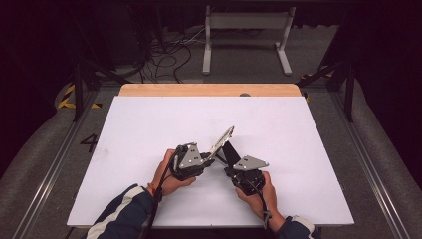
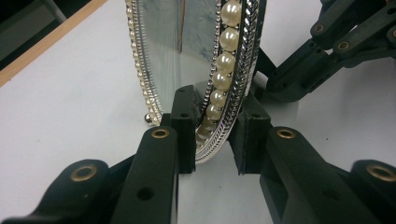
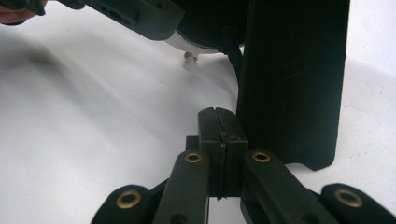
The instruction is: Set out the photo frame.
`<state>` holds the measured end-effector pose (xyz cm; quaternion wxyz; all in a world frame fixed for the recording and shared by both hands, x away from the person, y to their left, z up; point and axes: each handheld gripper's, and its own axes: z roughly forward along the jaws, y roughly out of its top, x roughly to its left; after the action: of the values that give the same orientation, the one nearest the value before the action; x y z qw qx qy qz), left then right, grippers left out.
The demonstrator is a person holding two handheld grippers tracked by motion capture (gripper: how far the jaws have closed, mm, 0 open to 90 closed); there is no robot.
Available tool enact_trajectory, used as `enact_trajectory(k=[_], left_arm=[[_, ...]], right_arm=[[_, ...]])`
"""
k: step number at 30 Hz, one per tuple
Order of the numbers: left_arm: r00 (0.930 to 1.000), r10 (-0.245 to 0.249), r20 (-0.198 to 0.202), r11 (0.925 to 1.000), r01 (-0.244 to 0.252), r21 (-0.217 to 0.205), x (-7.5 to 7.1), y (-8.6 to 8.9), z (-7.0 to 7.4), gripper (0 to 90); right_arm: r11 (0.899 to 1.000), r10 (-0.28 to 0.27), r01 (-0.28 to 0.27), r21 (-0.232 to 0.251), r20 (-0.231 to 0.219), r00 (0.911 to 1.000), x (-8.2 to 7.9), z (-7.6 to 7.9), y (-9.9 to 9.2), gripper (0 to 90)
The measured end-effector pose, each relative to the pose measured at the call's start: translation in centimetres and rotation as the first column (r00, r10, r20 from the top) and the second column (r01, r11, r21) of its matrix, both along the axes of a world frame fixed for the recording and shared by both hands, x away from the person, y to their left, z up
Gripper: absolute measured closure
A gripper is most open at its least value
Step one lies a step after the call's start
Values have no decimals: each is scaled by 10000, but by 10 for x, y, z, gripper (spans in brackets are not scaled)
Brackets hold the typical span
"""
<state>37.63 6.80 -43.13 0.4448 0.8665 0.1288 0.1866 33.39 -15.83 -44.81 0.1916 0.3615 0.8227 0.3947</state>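
High view: an oval mirror in a silver metal frame set with a row of cream pearls (image 1: 222, 140) is seen standing tilted on the white worktop (image 1: 149, 129), near the person's edge, between the left tongs (image 1: 208, 158) and the right tongs (image 1: 230, 155). In the left gripper view the frame's lower rim (image 2: 219, 93) lies between the two black jaws; the pad on one side is touching the rim, while a narrow gap is seen at the other pad, so the left tongs (image 2: 212, 135) are judged parted around the rim rather than clamped on it. In the right gripper view the right tongs (image 3: 219, 135) are seen fully closed, pad against pad, with nothing between them, just beside the black flat prop leg (image 3: 292, 79) at the mirror's back. Whether that leg is being touched cannot be told. Handling is judged as follows: glass face fragile, frame stiff and fairly light, polished metal and round pearls likely slippery under hard pads. Hold is best taken across the frame's edge low down, never on the glass; the hinged leg is presumed loose and should be steadied separately.
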Motion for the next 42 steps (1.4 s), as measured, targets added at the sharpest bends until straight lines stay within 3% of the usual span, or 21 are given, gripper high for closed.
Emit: enact_trajectory(k=[7,42], left_arm=[[9998,-189,-93,9995,186,-272,2,0,-2,710],[9986,-492,-184,9980,484,-395,-2,-12,1,696]], right_arm=[[9998,-183,183,-74,1,9998,4,-2,-5,900],[9994,-220,221,-249,44,9997,15,-3,-22,900]])
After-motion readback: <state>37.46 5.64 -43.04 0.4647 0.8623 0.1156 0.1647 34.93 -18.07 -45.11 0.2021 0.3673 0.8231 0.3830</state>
